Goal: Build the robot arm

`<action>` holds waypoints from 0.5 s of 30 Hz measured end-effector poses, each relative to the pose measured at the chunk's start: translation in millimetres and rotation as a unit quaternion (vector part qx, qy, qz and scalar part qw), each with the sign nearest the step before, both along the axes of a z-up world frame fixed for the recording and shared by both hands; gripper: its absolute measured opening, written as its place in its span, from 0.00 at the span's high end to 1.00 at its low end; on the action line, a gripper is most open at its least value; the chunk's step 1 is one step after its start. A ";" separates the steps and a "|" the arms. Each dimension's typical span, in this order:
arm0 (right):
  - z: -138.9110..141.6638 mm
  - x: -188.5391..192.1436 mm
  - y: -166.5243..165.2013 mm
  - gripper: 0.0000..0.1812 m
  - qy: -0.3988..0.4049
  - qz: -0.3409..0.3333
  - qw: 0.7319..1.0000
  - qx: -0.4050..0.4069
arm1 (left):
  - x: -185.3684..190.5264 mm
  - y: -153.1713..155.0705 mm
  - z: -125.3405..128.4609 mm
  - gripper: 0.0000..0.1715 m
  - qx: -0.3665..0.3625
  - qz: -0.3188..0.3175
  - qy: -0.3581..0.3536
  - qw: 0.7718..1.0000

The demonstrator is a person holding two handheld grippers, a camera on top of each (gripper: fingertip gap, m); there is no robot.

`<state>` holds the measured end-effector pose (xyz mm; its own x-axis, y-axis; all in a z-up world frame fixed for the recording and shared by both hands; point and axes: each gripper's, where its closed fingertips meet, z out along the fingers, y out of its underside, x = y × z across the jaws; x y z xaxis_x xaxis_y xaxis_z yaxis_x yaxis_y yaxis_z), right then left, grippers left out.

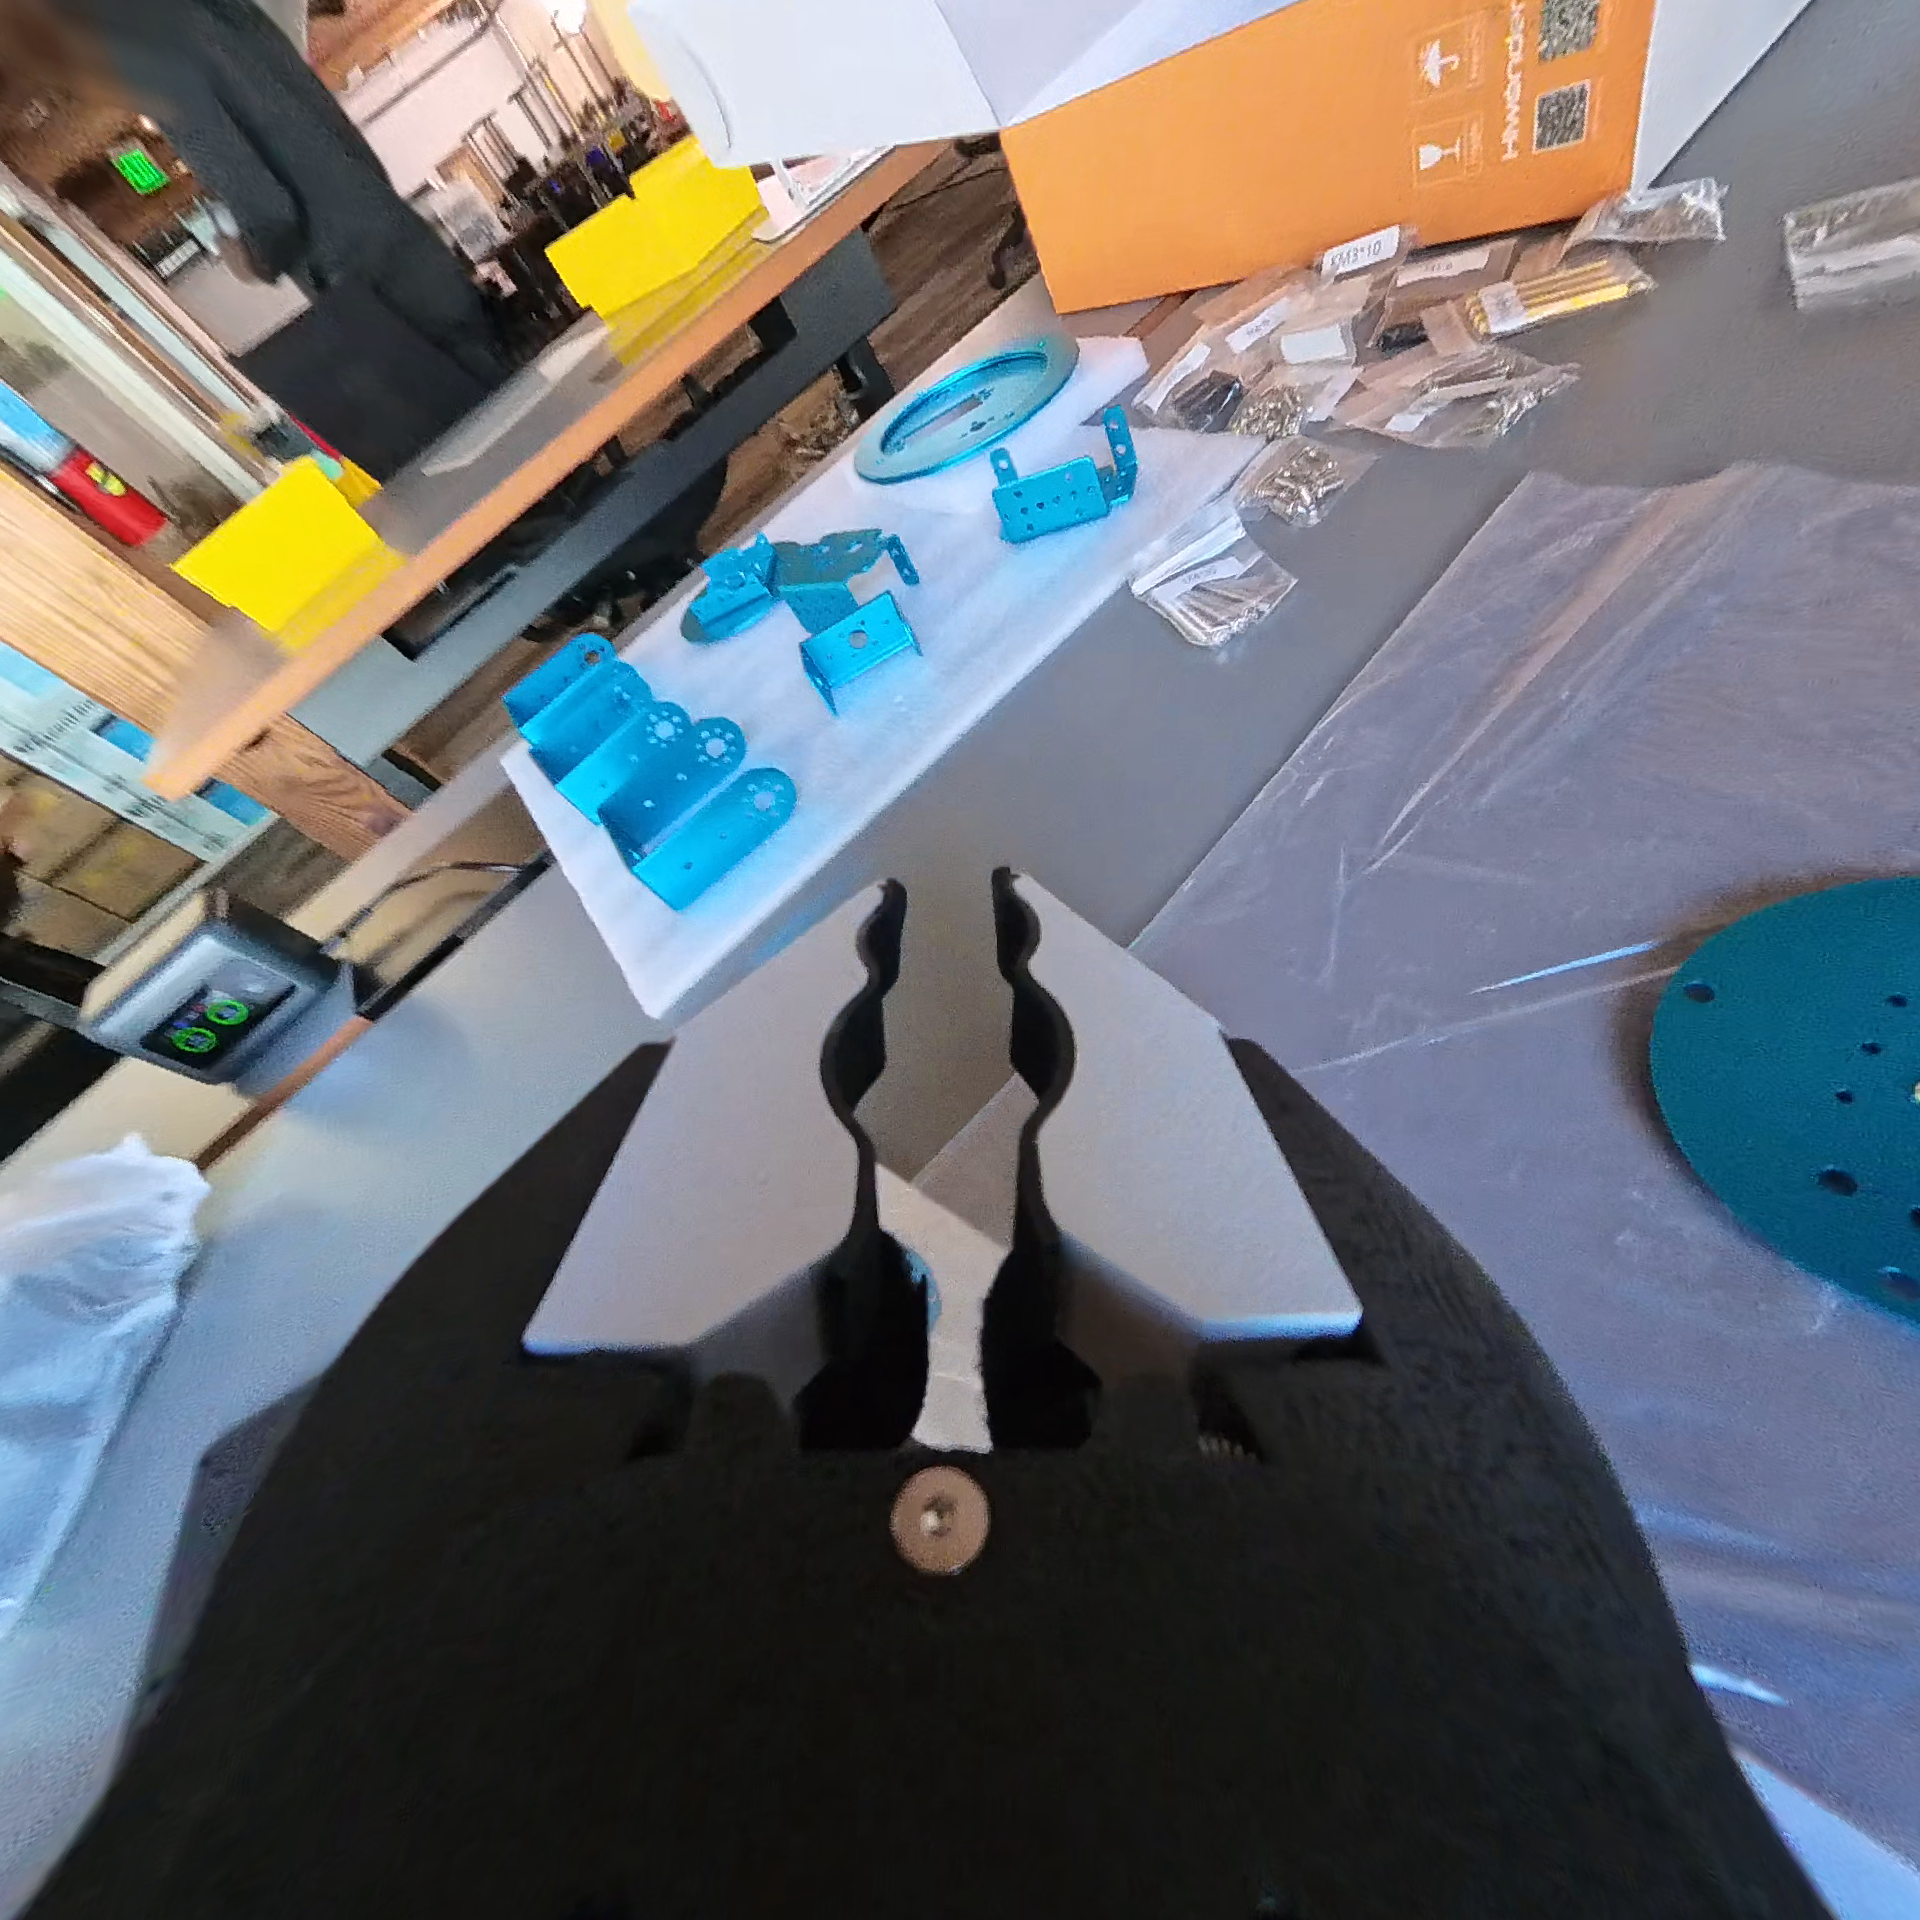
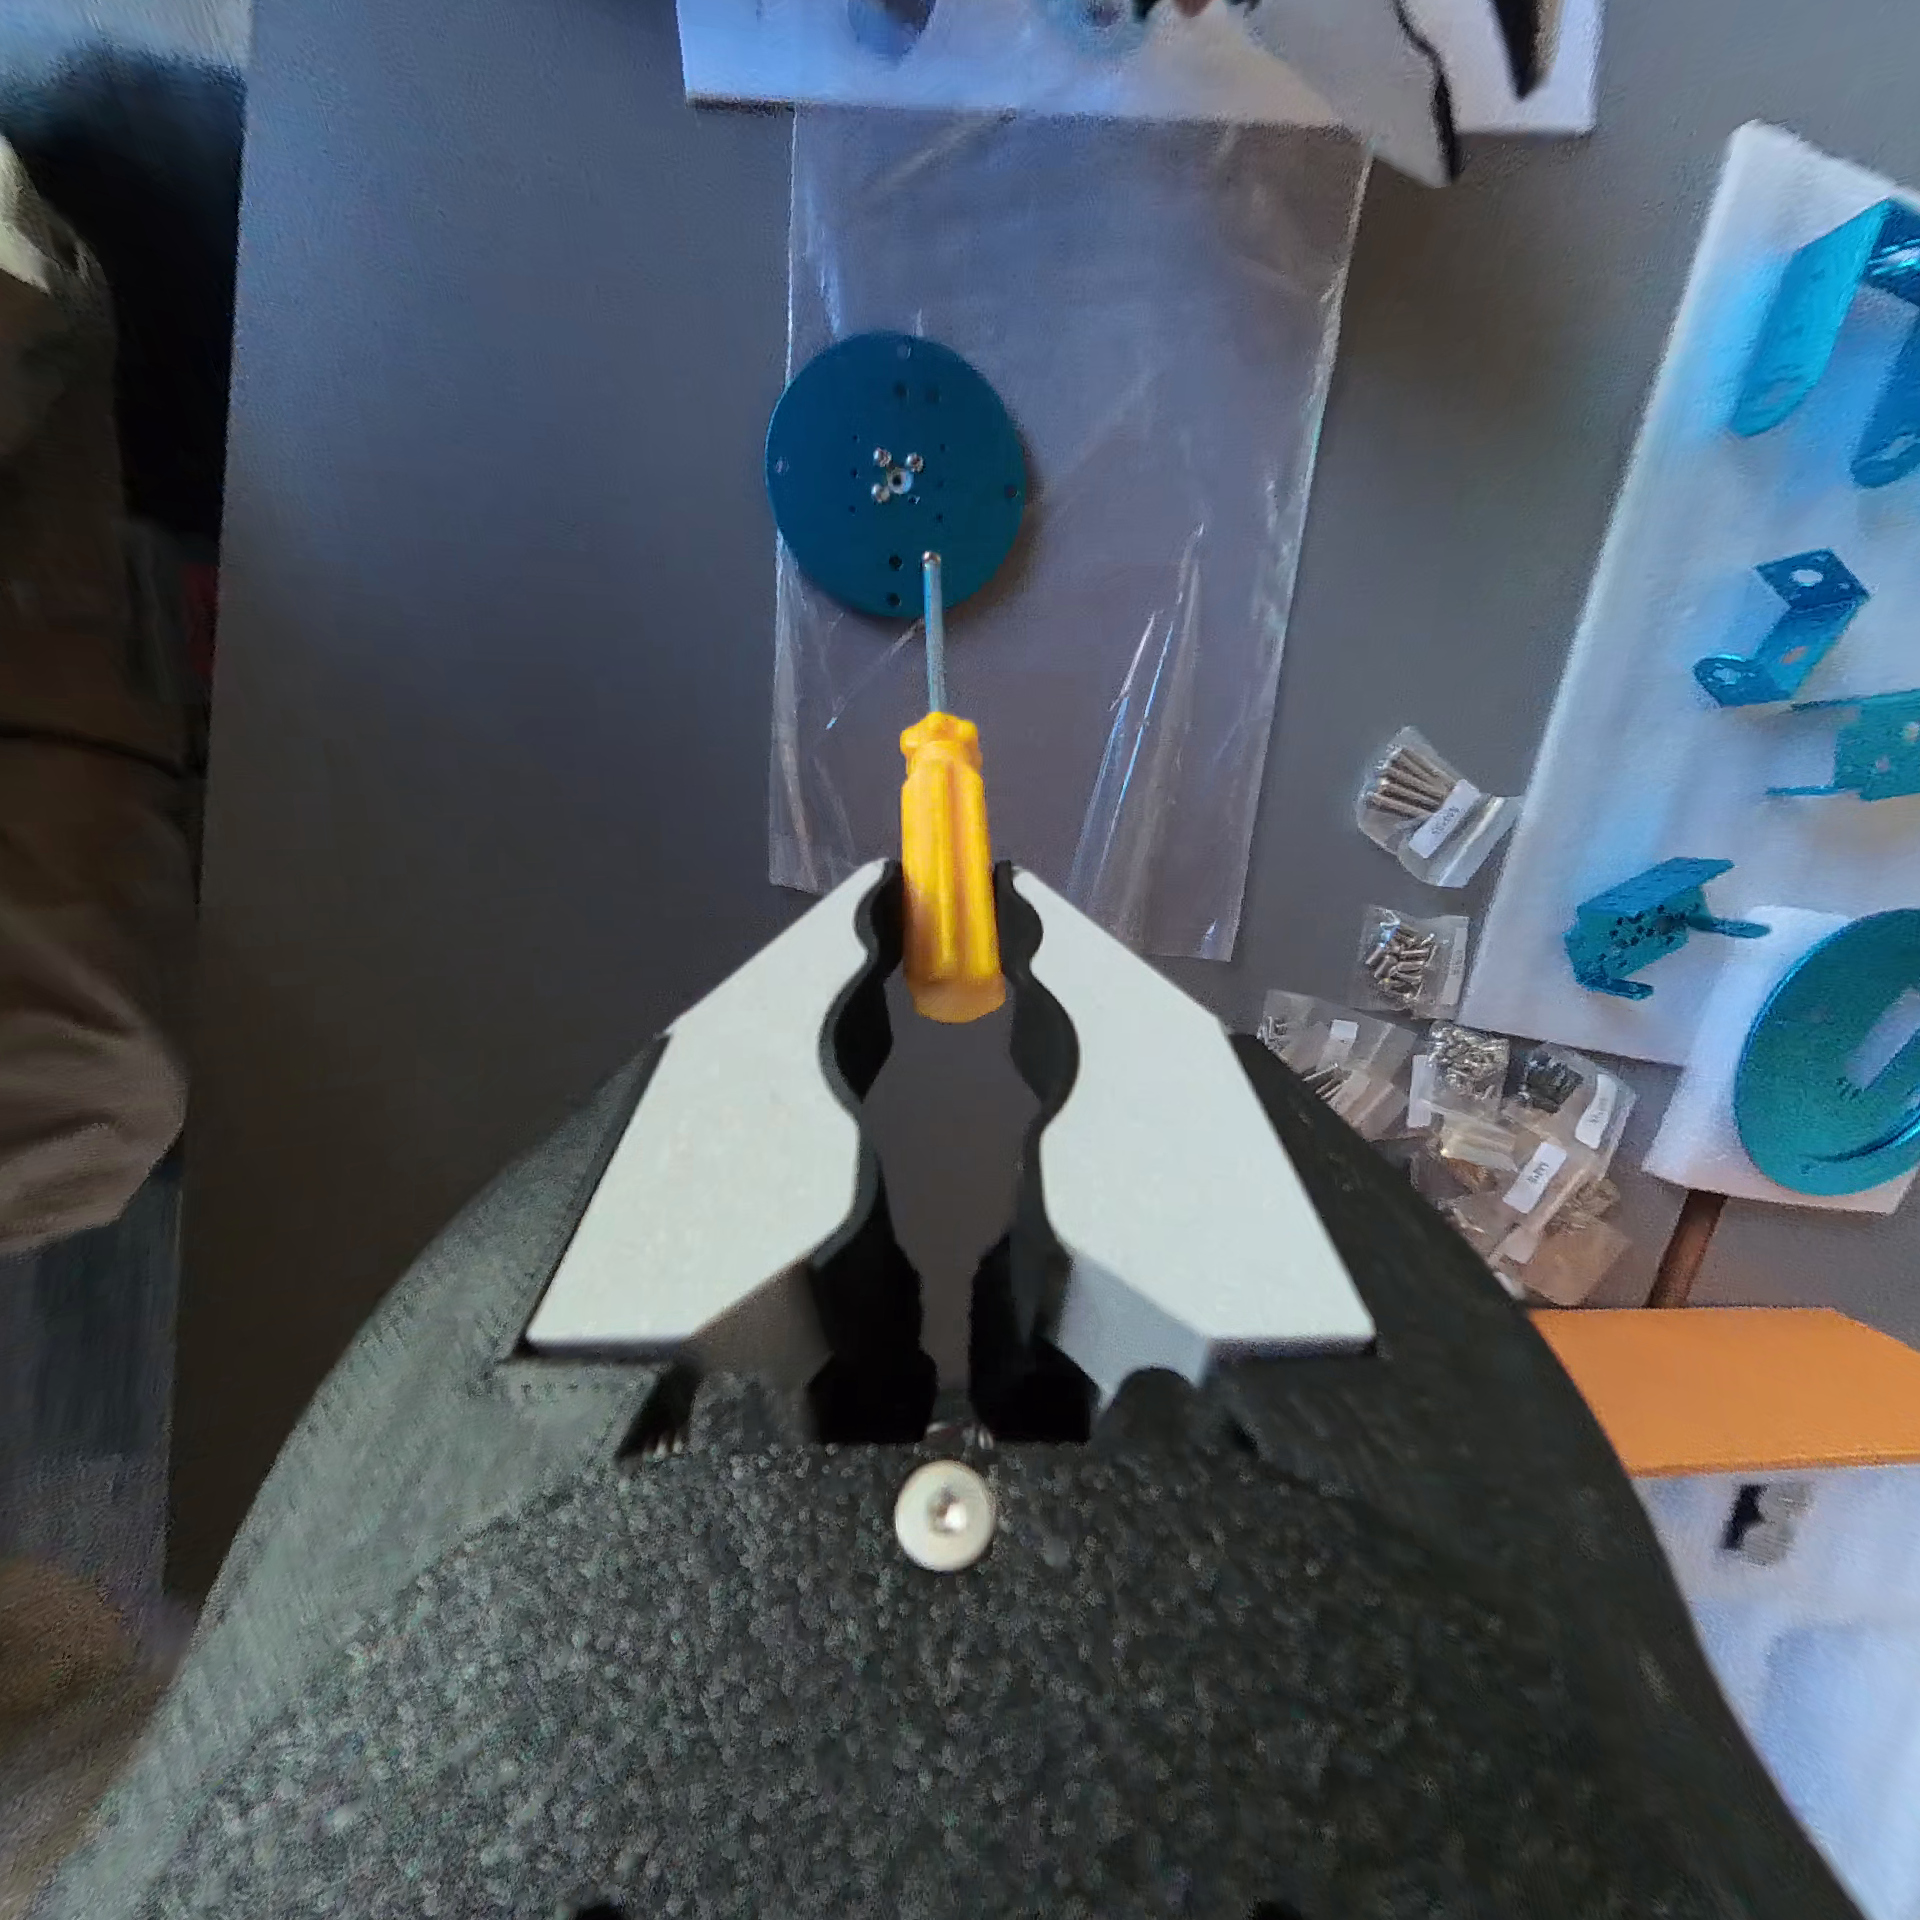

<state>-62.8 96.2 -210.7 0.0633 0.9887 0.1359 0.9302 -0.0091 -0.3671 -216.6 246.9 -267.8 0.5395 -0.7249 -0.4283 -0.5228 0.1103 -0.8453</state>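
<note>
My right gripper (image 2: 945, 873) is shut on the yellow handle of a small screwdriver (image 2: 940, 831). Its thin metal shaft points forward, and the tip sits over the near edge of a dark blue round plate with holes (image 2: 894, 457). The plate lies on a clear plastic bag (image 2: 1143, 312) on the grey table. My left gripper (image 1: 943, 883) is empty, its jaws a narrow gap apart. It hovers over the table just before a white foam sheet (image 1: 987, 644). The round plate (image 1: 1797, 1091) lies to its right.
Several light blue metal brackets (image 1: 665, 769) and a blue ring (image 1: 966, 416) lie on the foam sheet. Small bags of screws (image 1: 1351, 364) and an orange box (image 1: 1247, 156) sit behind. More brackets (image 2: 1808, 322) and screw bags (image 2: 1455, 1122) lie right of the plate. A person stands at far left. Left tips to right tips: about 25 cm. It is some 12 cm from my left tips to the round plate (image 1: 1797, 1091). The right camera catches it too, in the right wrist view (image 2: 966, 429).
</note>
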 end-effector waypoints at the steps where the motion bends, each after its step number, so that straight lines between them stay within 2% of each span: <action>1: -1.4 -5.2 -0.5 0.91 -0.025 0.008 1.000 -0.013 | 0.4 1.0 -1.3 0.90 -0.010 0.001 -0.008 1.000; 5: -6.9 -25.6 3.8 0.91 -0.115 0.030 0.992 -0.038 | -2.0 5.2 1.2 0.90 -0.026 0.011 -0.036 0.999; 12: -1.6 -63.9 7.2 0.91 -0.180 0.050 0.981 -0.057 | -8.5 8.6 7.7 0.90 -0.040 0.016 -0.072 0.996; 15: -1.9 -69.4 11.2 0.91 -0.206 0.049 0.976 -0.054 | -9.7 9.0 11.0 0.90 -0.033 0.019 -0.074 0.997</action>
<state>-132.2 107.4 -212.7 -0.0701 0.9973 0.0238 0.9969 0.0692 0.0362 -226.3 255.9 -256.8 0.6206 -0.7270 -0.2938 -0.3946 0.0342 -0.9182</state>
